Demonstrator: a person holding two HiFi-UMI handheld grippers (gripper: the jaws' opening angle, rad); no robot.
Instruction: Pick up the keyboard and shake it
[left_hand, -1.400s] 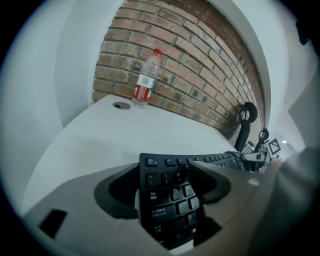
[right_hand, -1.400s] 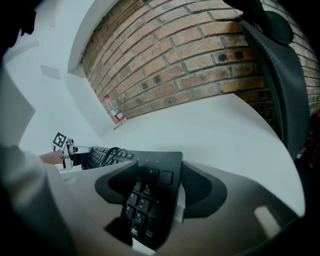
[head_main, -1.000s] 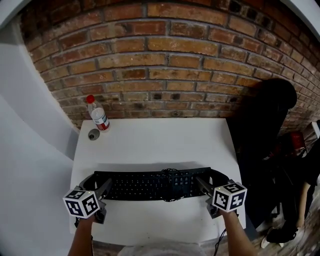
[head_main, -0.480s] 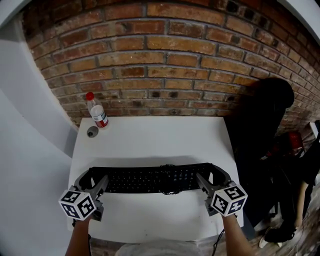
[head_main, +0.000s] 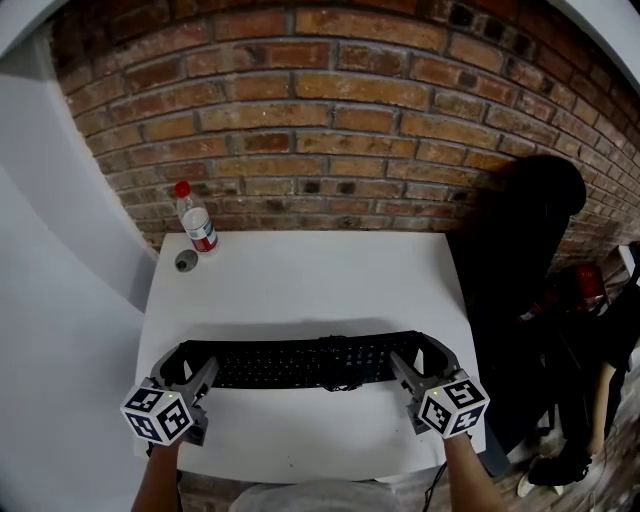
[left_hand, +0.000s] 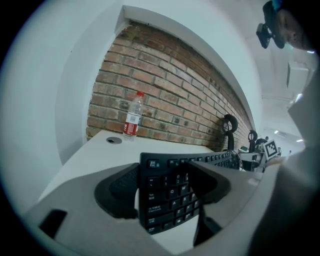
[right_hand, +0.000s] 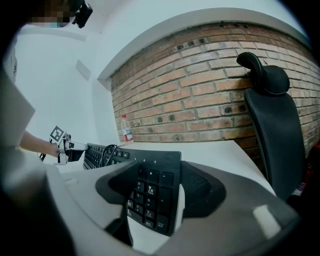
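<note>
Left gripper and right gripper each clamp one end of a black keyboard; the bottle's red label is unreadable.

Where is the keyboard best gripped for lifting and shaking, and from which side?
At its two short ends, one gripper each, coming from the near long edge with jaws spanning front-to-back. The keyboard is long, thin and flat, so end grips probably keep it level; the left gripper and right gripper clamp it that way.

Black keyboard, white table, red-brown brick wall, red-capped bottle
</note>
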